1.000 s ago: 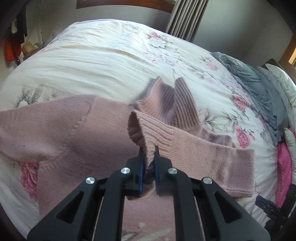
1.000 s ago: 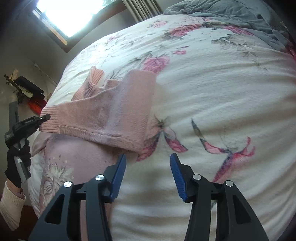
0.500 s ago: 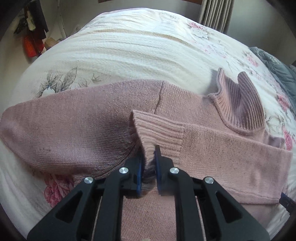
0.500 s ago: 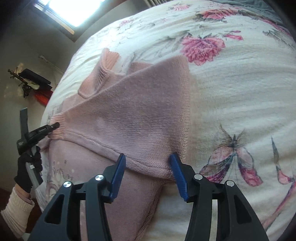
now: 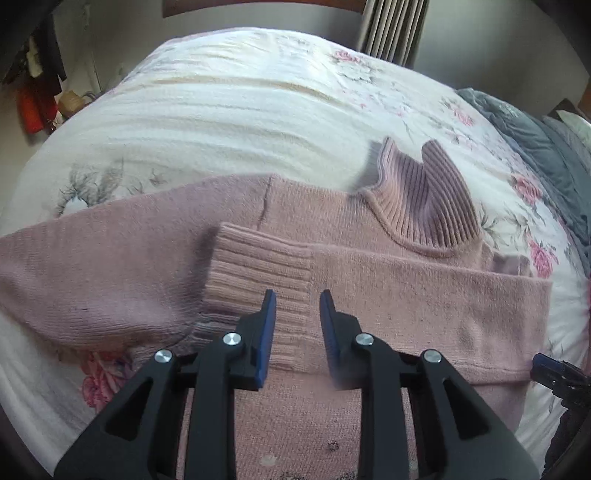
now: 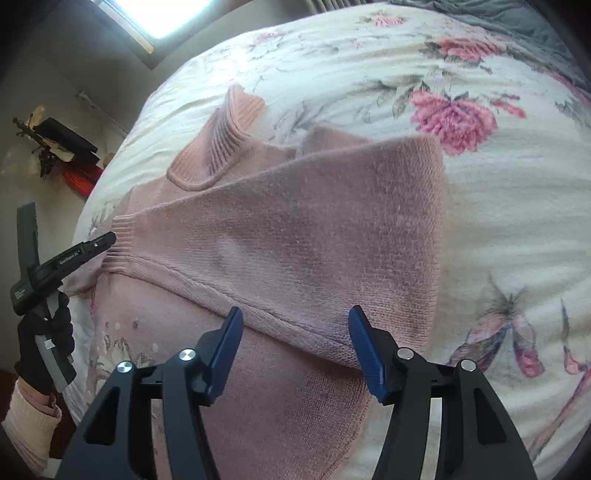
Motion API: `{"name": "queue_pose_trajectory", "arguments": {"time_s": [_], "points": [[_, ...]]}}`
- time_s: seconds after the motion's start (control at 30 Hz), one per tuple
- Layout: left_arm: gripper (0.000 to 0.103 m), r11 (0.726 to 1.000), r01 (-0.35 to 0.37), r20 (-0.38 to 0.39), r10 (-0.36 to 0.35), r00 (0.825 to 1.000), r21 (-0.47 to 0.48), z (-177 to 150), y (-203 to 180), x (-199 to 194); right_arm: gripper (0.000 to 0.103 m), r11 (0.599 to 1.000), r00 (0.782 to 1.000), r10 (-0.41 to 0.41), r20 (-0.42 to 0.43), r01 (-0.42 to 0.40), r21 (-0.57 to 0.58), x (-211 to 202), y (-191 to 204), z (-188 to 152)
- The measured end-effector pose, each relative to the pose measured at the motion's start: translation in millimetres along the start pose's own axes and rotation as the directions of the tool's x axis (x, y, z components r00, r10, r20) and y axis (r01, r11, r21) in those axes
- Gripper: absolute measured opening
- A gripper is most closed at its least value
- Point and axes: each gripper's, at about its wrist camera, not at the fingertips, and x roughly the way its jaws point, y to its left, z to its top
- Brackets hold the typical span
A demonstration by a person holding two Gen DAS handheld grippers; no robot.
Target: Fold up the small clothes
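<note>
A pink knit sweater with a ribbed turtleneck collar lies flat on the floral bedspread. One sleeve is folded across its chest, and that sleeve's ribbed cuff rests just ahead of my left gripper, which is open and holds nothing. In the right wrist view the same sweater spreads under my right gripper, open above the folded sleeve's lower seam. The left gripper's tip appears there beside the cuff, held by a gloved hand.
Grey bedding is heaped at the bed's right side. Curtains hang behind the bed. Red and dark items hang by the wall on the left. A bright window sits above the bed's far side.
My left gripper has opened and let go of the sleeve cuff, which now lies flat on the sweater. My right gripper has moved in over the folded sleeve, still open.
</note>
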Motion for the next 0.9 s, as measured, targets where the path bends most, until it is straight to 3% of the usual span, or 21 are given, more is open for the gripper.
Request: {"name": "queue_pose_trajectory", "arguments": {"time_s": [0.07, 0.13, 0.3, 0.37, 0.43, 0.5, 0.63, 0.8, 0.9], "points": [[0.024, 1.0, -0.008, -0.051, 0.008, 0.999, -0.002, -2, 4, 23, 0.06, 0.999, 0.999, -0.028, -0.025, 0.029, 0.021, 16, -6, -3], [0.019, 1.0, -0.013, -0.05, 0.013, 0.999, 0.004, -5, 8, 33, 0.06, 0.998, 0.998, -0.053, -0.019, 0.054, 0.015, 24, -5, -4], [0.019, 0.999, 0.042, -0.057, -0.042, 0.997, -0.001, -4, 15, 26, 0.067, 0.994, 0.994, -0.109, -0.028, 0.11, 0.018, 24, 10, -1], [0.026, 0.998, 0.058, -0.044, -0.059, 0.997, -0.018, -6, 27, 8, 0.067, 0.995, 0.995, -0.097, -0.004, 0.098, 0.02, 14, 21, -1], [0.048, 0.997, 0.063, -0.023, -0.064, 0.998, -0.036, -11, 44, -11, 0.067, 0.999, 0.999, -0.039, 0.019, 0.039, 0.03, 4, 38, -4], [0.053, 0.996, 0.059, -0.009, -0.06, 0.998, -0.066, -26, 74, -31, 0.067, 1.0, 1.0, -0.016, 0.02, 0.016, 0.013, 1, 59, -11], [0.053, 0.985, 0.001, -0.043, -0.008, 0.999, -0.173, -51, 150, -46, 0.068, 0.999, 1.0, 0.004, -0.012, -0.004, -0.042, 14, 102, -28], [0.05, 0.924, -0.083, -0.056, 0.067, 0.996, -0.373, -74, 268, -62, 0.068, 0.992, 0.998, 0.008, -0.068, -0.016, -0.128, 46, 159, -55], [0.05, 0.881, -0.045, -0.006, 0.047, 0.999, -0.471, -72, 321, -67, 0.068, 0.99, 0.994, 0.02, -0.103, -0.034, -0.138, 62, 179, -67]]}}
